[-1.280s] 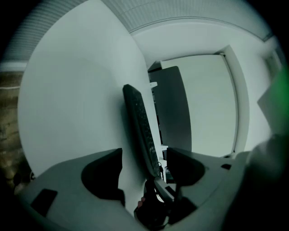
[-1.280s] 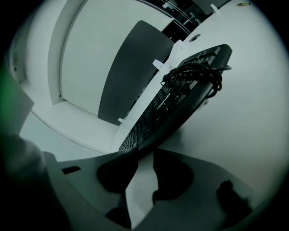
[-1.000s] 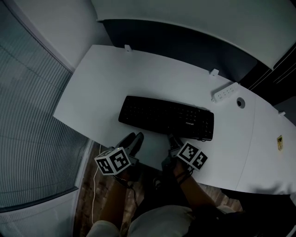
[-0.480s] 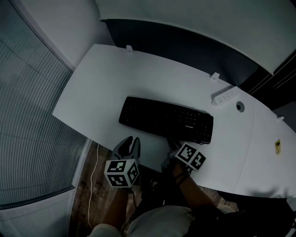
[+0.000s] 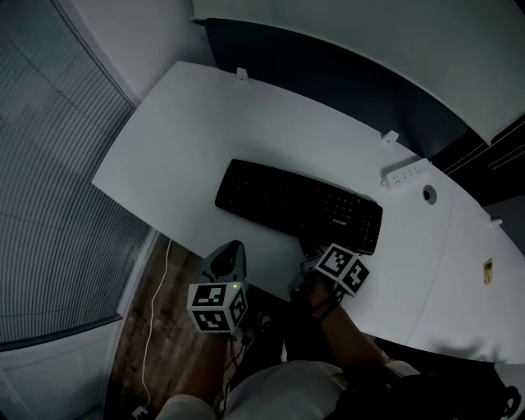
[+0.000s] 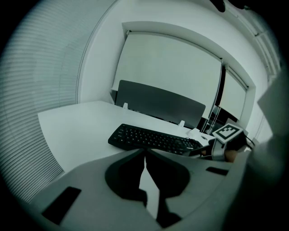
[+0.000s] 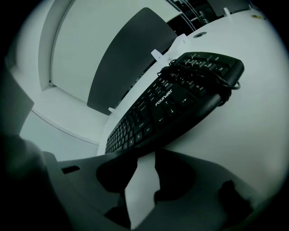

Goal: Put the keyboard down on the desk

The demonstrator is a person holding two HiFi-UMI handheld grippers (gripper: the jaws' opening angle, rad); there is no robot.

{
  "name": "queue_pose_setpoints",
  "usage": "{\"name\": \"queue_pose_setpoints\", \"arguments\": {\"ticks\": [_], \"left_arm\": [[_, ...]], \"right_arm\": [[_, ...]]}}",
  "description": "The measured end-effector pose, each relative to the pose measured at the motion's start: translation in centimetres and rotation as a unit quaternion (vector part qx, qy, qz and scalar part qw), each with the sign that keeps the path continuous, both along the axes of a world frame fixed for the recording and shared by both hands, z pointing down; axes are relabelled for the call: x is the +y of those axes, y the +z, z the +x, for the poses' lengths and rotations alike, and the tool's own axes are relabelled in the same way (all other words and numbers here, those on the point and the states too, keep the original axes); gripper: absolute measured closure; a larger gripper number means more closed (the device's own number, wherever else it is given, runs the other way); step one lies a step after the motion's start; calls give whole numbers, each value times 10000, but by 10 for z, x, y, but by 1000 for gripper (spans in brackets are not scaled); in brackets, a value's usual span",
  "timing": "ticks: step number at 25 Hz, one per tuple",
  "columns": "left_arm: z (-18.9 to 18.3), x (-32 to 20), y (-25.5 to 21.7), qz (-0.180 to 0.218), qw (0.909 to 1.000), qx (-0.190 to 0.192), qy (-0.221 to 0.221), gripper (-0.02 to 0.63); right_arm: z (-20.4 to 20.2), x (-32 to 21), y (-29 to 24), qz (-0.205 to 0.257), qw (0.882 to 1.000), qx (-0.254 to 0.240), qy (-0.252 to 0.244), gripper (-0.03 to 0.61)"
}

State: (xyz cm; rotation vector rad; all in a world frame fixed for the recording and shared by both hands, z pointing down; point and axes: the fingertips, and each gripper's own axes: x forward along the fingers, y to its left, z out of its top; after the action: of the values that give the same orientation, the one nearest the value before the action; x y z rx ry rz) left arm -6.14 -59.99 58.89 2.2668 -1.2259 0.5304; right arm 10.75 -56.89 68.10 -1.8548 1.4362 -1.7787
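Dim room. Slatted blinds (image 5: 49,164) left; wood floor (image 5: 172,344) below; dark partition panel (image 5: 328,74) against pale wall (image 5: 369,25).

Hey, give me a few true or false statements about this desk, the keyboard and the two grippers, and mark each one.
1. The keyboard lies flat on the white desk. True.
2. The left gripper has its jaws wide apart. False: they have just closed together, with nothing between them.
3. A white power strip lies on the desk past the keyboard's right end. True.
4. The left gripper is touching the keyboard. False: it is apart from the keyboard, by the desk's near edge.
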Motion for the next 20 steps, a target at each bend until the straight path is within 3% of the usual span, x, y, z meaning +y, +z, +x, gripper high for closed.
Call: {"name": "queue_pose_setpoints", "arguments": {"ticks": [8, 20], "left_arm": [[-10, 10, 1, -41, 9996, 171, -216, 600], [-26, 29, -17, 3, 9985, 398, -387, 600]], "right_arm": [[-4, 9, 2, -422, 9979, 290, -390, 462], [2, 20, -41, 127, 9952, 842, -480, 462]]}}
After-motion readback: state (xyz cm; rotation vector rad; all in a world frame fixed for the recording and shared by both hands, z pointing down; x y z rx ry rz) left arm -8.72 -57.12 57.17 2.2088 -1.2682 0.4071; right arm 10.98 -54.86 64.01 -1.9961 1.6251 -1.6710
